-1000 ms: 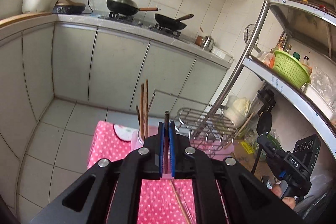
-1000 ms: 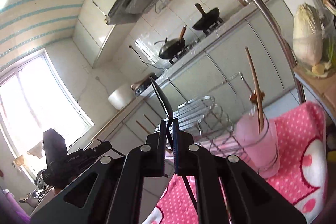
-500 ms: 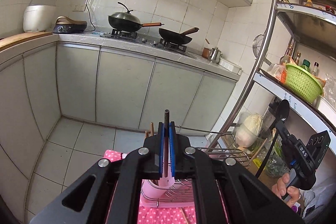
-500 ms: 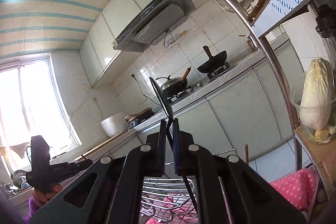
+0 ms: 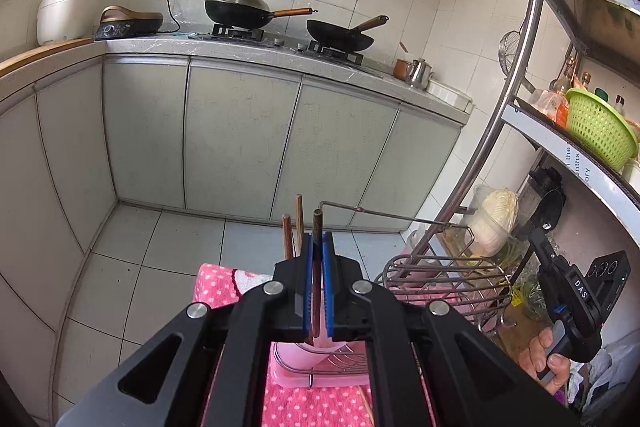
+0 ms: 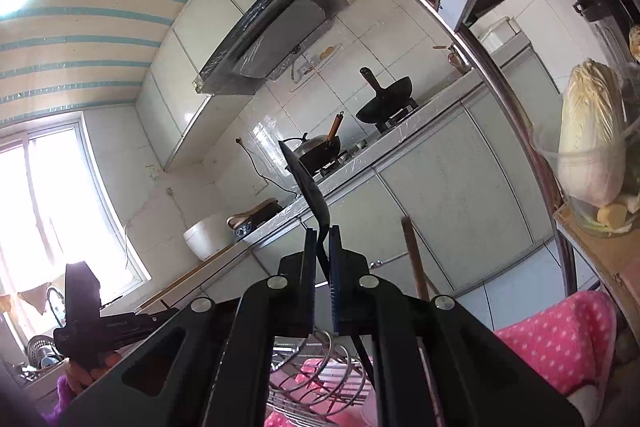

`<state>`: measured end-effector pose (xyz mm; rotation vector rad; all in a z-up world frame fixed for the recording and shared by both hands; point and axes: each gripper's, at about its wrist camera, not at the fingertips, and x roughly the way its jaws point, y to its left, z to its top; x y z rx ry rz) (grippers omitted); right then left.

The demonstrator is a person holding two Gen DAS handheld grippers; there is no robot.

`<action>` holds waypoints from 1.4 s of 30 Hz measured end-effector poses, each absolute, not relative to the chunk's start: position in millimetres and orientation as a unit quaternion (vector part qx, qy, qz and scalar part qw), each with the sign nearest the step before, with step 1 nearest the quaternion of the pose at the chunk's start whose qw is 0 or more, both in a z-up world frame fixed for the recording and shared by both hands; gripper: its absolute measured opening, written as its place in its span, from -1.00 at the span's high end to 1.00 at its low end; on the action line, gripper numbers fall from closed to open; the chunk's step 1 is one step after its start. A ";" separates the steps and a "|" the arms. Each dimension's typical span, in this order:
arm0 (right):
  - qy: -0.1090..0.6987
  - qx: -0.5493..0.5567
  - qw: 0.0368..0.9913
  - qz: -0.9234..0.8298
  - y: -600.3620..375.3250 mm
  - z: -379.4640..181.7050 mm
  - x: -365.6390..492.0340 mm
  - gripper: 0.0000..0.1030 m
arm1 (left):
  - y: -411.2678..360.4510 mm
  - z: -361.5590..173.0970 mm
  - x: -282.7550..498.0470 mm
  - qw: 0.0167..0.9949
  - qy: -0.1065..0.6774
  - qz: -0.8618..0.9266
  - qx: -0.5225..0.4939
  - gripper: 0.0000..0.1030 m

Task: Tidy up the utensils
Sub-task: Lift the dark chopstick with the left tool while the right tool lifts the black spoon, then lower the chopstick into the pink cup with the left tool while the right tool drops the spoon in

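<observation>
Holding a dark chopstick (image 5: 317, 227) upright in our left gripper (image 5: 316, 287), jaws clamped, above the pink holder (image 5: 316, 359), presumably for dropping in; right gripper (image 6: 320, 291) pinches a black spoon (image 6: 306, 183), bowl up, over the wire rack (image 6: 316, 375).

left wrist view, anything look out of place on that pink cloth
One loose chopstick lies flat on the pink dotted cloth, in front of the pink holder, while the other chopsticks stand upright. Nothing looks spilled or broken.
</observation>
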<state>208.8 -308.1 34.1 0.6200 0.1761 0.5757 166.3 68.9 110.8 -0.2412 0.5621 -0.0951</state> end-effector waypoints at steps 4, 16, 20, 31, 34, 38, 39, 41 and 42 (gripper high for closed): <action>0.110 0.308 0.907 0.266 -309.0 20.0 197.7 0.88 | 62.7 97.6 169.7 0.947 0.295 -0.048 -0.114 0.92; 0.204 0.302 0.907 0.209 -305.4 -10.0 185.1 0.88 | 66.3 53.7 180.6 0.928 0.351 -0.025 -0.123 0.92; 0.229 0.299 0.906 0.195 -305.7 -18.4 185.9 0.88 | 71.5 47.1 182.5 0.924 0.358 -0.024 -0.134 0.91; 0.264 0.260 0.917 0.150 -295.3 -13.3 183.1 0.82 | 76.6 46.8 176.3 0.922 0.354 -0.014 -0.155 0.48; 0.263 0.256 0.919 0.145 -295.9 -9.8 176.8 0.35 | 80.4 49.4 167.9 0.925 0.343 -0.013 -0.161 0.34; 0.254 0.244 0.924 0.147 -295.5 -0.6 163.3 0.25 | 85.3 54.4 153.7 0.929 0.330 -0.013 -0.169 0.25; 0.252 0.237 0.927 0.145 -294.6 2.2 159.5 0.21 | 86.1 54.9 149.5 0.929 0.329 -0.014 -0.170 0.25; 0.245 0.225 0.932 0.143 -292.3 7.2 150.0 0.12 | 87.0 55.8 142.3 0.930 0.325 -0.015 -0.172 0.25; 0.242 0.218 0.934 0.143 -290.6 9.3 144.7 0.11 | 86.6 55.7 137.1 0.931 0.322 -0.015 -0.170 0.25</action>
